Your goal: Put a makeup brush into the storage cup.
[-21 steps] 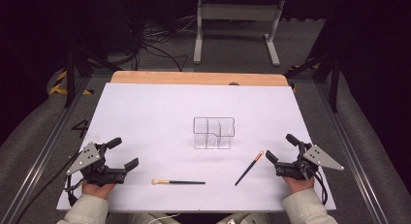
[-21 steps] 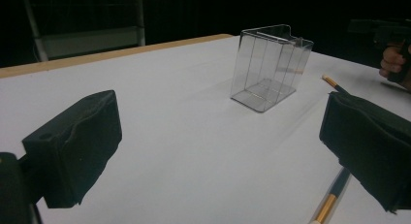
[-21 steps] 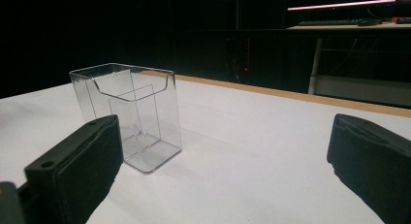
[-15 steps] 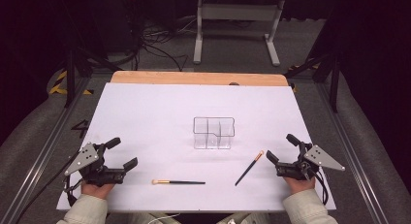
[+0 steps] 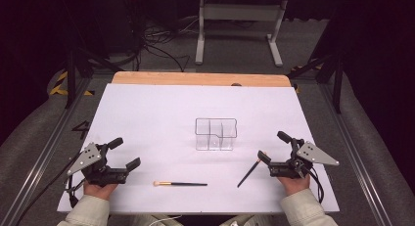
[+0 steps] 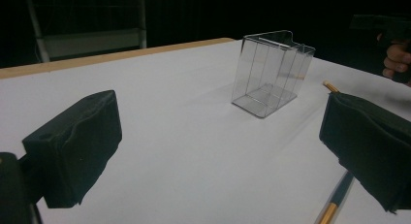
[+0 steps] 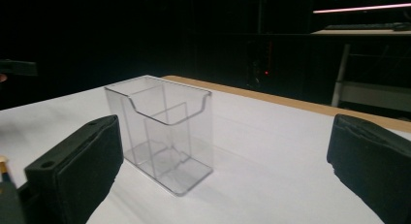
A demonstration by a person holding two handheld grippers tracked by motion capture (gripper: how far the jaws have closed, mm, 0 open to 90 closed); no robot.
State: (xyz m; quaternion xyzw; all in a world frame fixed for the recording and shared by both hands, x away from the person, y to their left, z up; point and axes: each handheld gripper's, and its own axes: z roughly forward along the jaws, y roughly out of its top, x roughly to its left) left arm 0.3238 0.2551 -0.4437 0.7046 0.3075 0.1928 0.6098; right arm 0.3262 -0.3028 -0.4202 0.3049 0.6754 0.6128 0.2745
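A clear plastic organizer (image 5: 216, 134) with several compartments stands empty in the middle of the white table (image 5: 147, 113). A dark-handled brush (image 5: 180, 184) lies flat near the front edge, its light tip pointing left. A second brush (image 5: 248, 172) lies diagonally to its right. My left gripper (image 5: 125, 152) rests open at the front left, apart from both brushes. My right gripper (image 5: 273, 146) is open at the front right, its near jaw right by the diagonal brush's upper end. From the left gripper (image 6: 218, 151) I see the organizer (image 6: 271, 73) ahead. The right gripper (image 7: 223, 170) faces the organizer (image 7: 165, 132).
A wooden strip (image 5: 200, 79) edges the table's far side. Beyond it stand a metal frame (image 5: 240, 25) and floor cables (image 5: 156, 45). Rails run along both table sides. The other hand (image 6: 397, 59) shows far right in the left gripper view.
My right gripper has shifted slightly left, closer to the diagonal brush's upper end. The left gripper, the brushes and the organizer have stayed put.
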